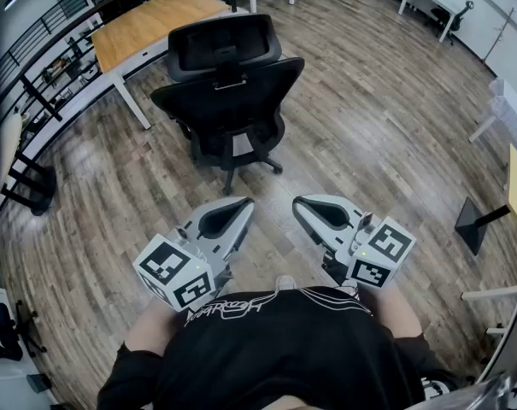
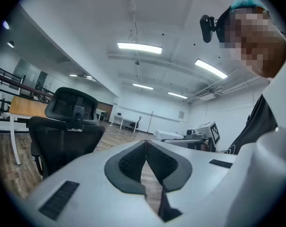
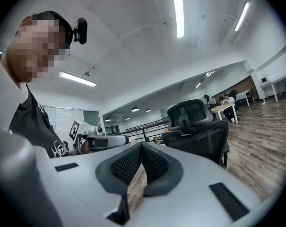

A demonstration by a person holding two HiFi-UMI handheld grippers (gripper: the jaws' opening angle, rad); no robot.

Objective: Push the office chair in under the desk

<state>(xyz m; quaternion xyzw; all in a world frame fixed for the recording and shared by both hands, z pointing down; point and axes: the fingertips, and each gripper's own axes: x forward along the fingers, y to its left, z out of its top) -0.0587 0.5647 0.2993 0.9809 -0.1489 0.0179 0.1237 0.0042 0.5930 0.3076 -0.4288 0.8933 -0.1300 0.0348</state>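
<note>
A black office chair [image 1: 228, 88] with a mesh back and headrest stands on the wood floor, its back toward me, a little out from the wooden desk [image 1: 147, 28]. The chair also shows in the left gripper view [image 2: 67, 126] and in the right gripper view [image 3: 197, 131]. My left gripper [image 1: 245, 203] and right gripper [image 1: 298, 202] hang side by side well short of the chair, tips pointing at it. Both are shut with nothing between the pads, and neither touches the chair.
A black railing [image 1: 36, 67] runs along the far left behind the desk. A second desk edge and its black foot [image 1: 480, 225] stand at the right, and white table legs [image 1: 489, 126] further back. Bare wood floor lies between me and the chair.
</note>
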